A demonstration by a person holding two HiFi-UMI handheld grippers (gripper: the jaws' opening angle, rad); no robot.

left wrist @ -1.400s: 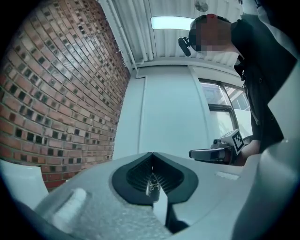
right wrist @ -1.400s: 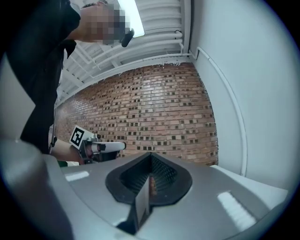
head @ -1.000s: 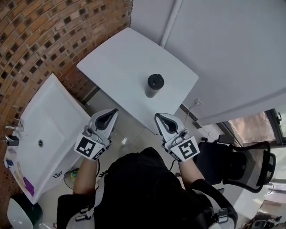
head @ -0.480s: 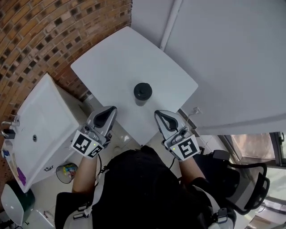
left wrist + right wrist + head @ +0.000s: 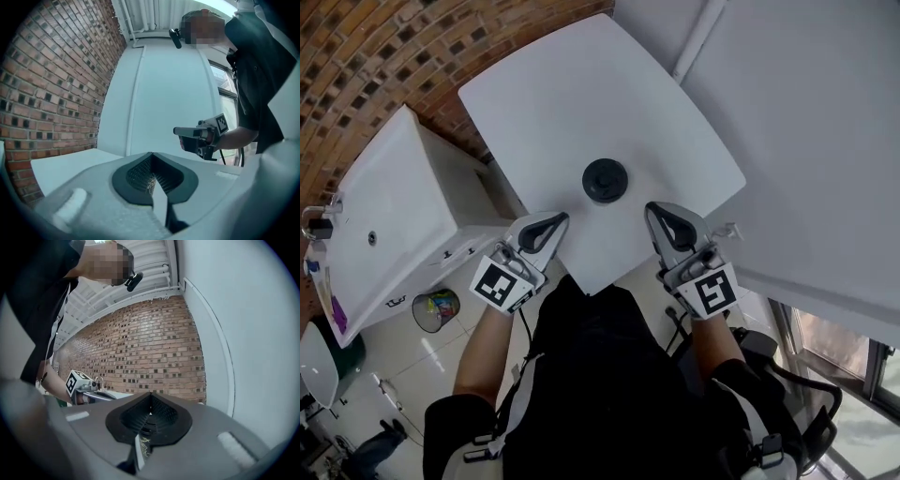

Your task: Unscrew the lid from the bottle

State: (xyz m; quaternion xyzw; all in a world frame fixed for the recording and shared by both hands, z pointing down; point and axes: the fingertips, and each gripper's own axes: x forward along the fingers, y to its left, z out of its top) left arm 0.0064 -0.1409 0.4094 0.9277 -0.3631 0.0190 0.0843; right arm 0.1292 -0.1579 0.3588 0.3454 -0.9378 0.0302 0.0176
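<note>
On 1 table, 1 bottle

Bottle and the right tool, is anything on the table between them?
Nothing. In the head view, only a bare strip of white table shows between the bottle and the right tool, which is shut and empty.

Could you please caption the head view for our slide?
Lidded bottle stands untouched on a white table, the shut left hand-held gripper and shut right hand-held gripper held near it.
</note>
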